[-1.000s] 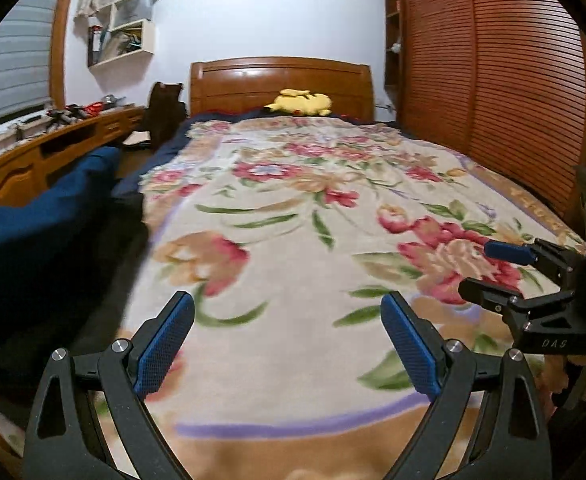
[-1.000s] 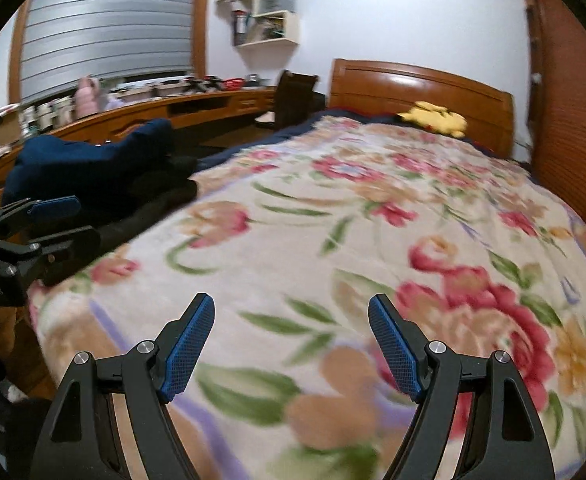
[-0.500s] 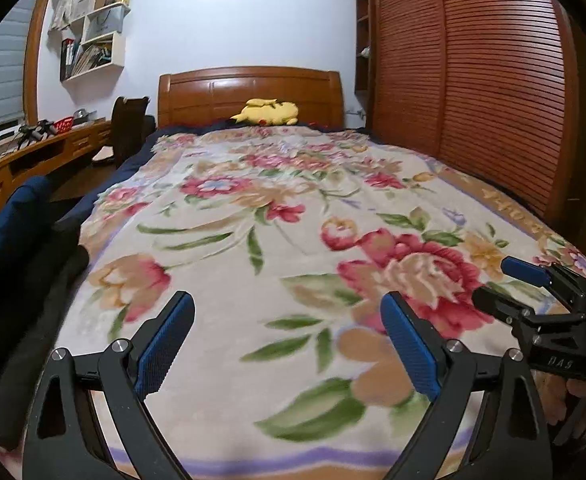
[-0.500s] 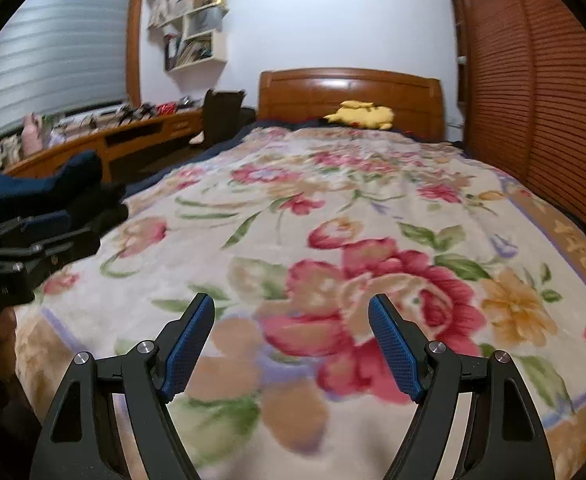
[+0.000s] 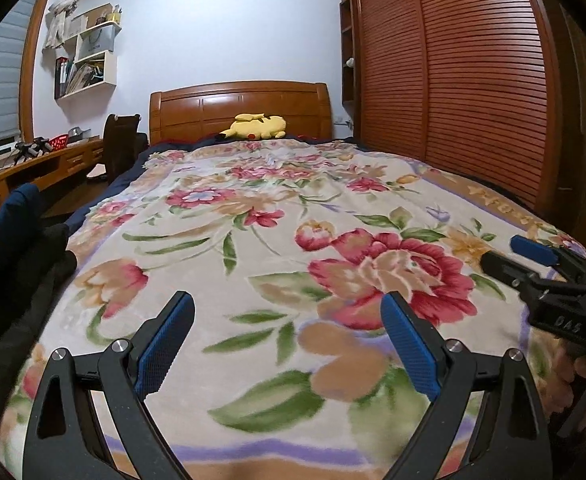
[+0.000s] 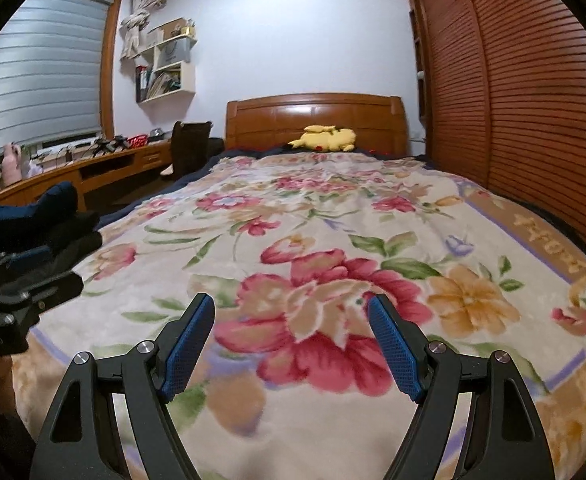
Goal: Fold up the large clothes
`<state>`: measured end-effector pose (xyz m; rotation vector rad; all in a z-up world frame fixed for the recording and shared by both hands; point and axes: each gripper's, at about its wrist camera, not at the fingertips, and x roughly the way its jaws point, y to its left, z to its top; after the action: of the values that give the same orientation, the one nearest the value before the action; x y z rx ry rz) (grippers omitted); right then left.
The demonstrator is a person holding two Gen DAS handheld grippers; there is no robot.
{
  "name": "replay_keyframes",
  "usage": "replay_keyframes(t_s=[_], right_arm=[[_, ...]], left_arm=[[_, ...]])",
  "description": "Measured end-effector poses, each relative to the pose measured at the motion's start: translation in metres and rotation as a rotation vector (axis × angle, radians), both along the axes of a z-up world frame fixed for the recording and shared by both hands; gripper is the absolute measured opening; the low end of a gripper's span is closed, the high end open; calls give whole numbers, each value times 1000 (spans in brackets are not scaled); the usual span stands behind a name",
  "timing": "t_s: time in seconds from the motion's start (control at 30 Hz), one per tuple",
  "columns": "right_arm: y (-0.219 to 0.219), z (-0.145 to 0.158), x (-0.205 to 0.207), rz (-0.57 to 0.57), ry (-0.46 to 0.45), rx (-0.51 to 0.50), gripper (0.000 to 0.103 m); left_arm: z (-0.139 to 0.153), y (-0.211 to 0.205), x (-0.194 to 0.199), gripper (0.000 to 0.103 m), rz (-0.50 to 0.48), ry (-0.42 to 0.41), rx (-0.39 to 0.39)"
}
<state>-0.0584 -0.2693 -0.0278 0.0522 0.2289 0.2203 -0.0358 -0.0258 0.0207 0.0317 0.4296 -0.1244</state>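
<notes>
At far left, off the bed's edge, a dark navy-and-black heap of clothes [image 5: 17, 232] lies bunched, apart from both tools. Left gripper with blue ribbed pads [image 5: 287, 320] hangs over the near end of the cream floral fleece blanket [image 5: 221, 216], jaws wide, nothing between them. Right gripper, same blue pads [image 6: 291, 320], is also spread wide and empty, over the big red flower. Risks, as I judge them: both point at the blanket, so a pinch could catch fleece instead; the heap is tangled, so one grab may lift several garments or only a sleeve.
</notes>
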Motion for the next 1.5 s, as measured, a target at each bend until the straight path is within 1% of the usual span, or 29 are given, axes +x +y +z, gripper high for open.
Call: replay_keyframes(t_s=[0.13, 0.23, 0.6, 1.5], right_arm=[[-6, 3, -4, -20, -19, 9, 81], [-6, 1, -6, -28, -24, 0, 81], [-2, -2, -3, -23, -42, -33, 81], [-5, -5, 2, -3, -49, -30, 81]], left_arm=[[-3, 1, 2, 95, -4, 12, -19], [-5, 0, 2, 95, -1, 12, -12], [-9, 1, 1, 95, 14, 7, -12], [-8, 3, -1, 95, 15, 3, -10]])
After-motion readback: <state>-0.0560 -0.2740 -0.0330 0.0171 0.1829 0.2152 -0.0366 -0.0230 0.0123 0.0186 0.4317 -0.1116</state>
